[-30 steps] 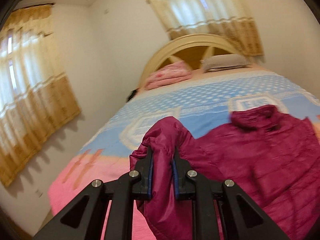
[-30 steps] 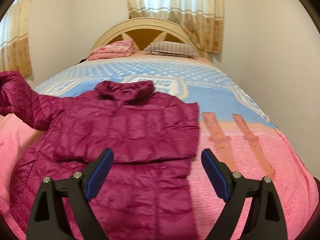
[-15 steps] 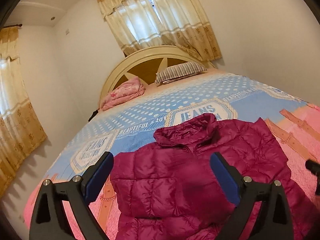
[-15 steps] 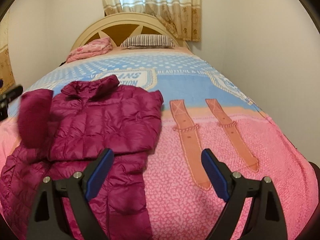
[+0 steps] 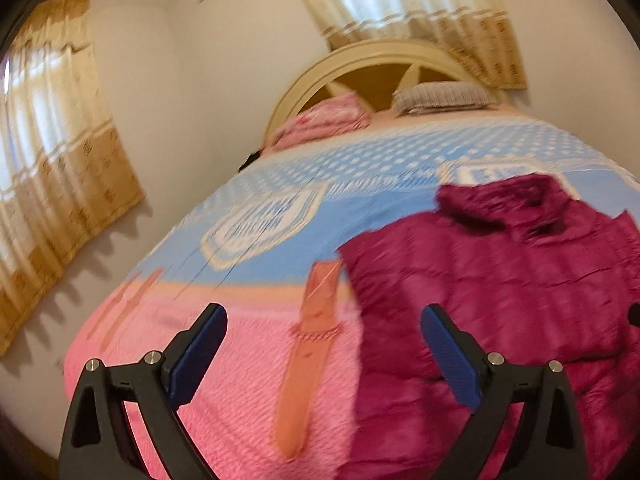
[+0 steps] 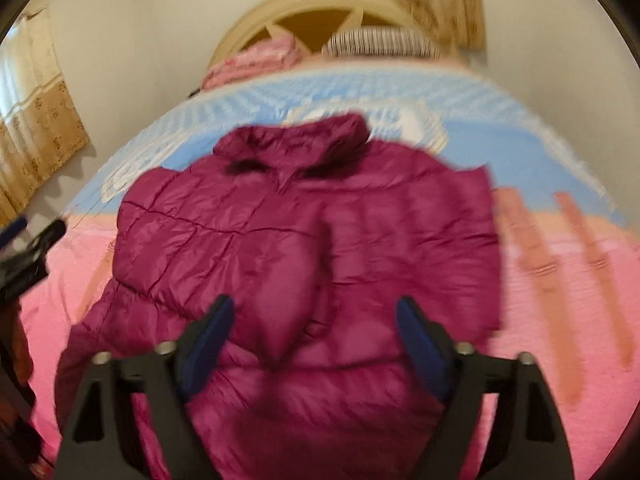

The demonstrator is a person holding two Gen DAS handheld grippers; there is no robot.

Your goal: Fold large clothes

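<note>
Now that your left gripper (image 5: 324, 356) has let the sleeve drop onto the magenta jacket (image 6: 304, 248) lying on the bed (image 5: 240, 360), its jaws gape empty; your right gripper (image 6: 312, 344) hovers over the hem, jaws narrowing but gripping nothing; bottom fold next, I'd say.

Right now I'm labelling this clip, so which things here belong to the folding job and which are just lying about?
Part of the job:
magenta puffer jacket
left claw, open
right claw, open; its jaws have just been closing, nothing pinched between them

Just lying about:
pink bundle
striped pillow
bedspread
curtains
</note>
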